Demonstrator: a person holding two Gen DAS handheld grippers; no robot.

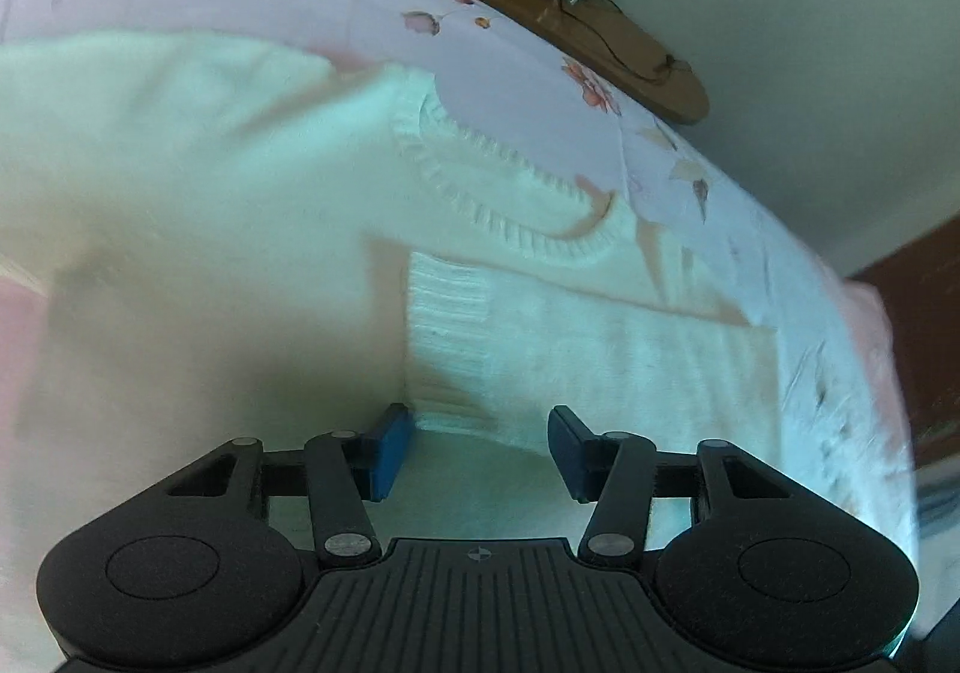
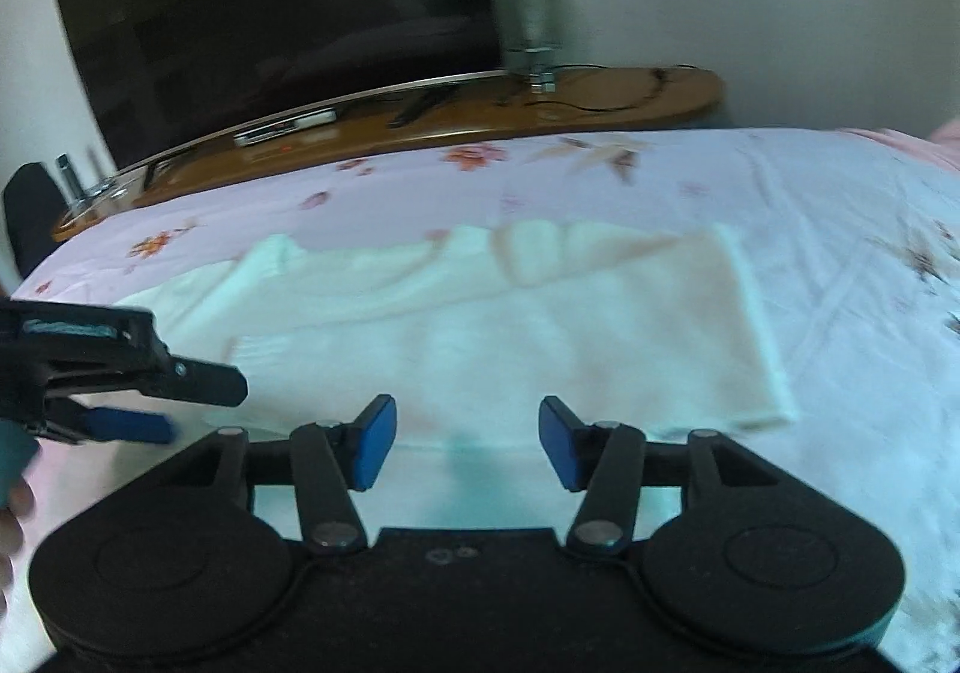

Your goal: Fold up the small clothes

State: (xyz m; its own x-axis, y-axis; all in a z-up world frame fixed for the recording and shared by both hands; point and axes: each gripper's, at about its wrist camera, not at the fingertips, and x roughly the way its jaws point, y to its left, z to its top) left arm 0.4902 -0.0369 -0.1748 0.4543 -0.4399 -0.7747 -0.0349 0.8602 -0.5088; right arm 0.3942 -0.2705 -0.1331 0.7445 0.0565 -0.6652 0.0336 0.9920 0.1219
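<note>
With both the left hand-held gripper (image 1: 480, 448) and right hand-held gripper (image 2: 467, 442) spread empty over the half-folded cream knit sweater (image 1: 240, 265), I'd guess pinching an edge comes next.

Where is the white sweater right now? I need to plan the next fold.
The white sweater lies flat on the floral bedsheet, just ahead of both open claws; in the left wrist view its ribbed collar points toward the wooden TV stand.
</note>
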